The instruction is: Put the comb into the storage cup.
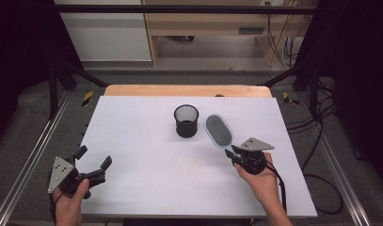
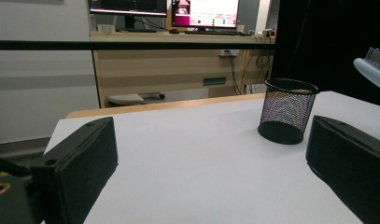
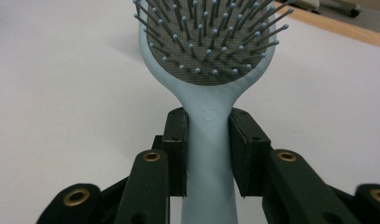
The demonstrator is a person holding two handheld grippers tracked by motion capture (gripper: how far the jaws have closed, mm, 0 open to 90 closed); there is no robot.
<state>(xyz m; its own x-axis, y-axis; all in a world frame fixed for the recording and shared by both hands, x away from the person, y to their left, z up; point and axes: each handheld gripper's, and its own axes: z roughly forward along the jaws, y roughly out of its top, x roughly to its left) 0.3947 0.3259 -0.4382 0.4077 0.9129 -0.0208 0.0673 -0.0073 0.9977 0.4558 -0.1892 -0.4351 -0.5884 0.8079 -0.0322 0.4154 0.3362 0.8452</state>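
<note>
Right tongs point(image 3: 207, 154) clamped on hairbrush point(image 3: 210, 70) handle; left tongs point(image 1: 92, 165) apart over tabletop point(image 1: 147, 155), near mesh cup point(image 1: 186, 121).

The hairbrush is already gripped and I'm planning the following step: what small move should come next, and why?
Probably carry the hairbrush a little toward the mesh cup and begin tipping it upright. The right hand-held gripper is clamped on its handle, the bristled head lies just beside the open cup, and the left hand-held gripper sits open and far off, so it cannot help.
</note>
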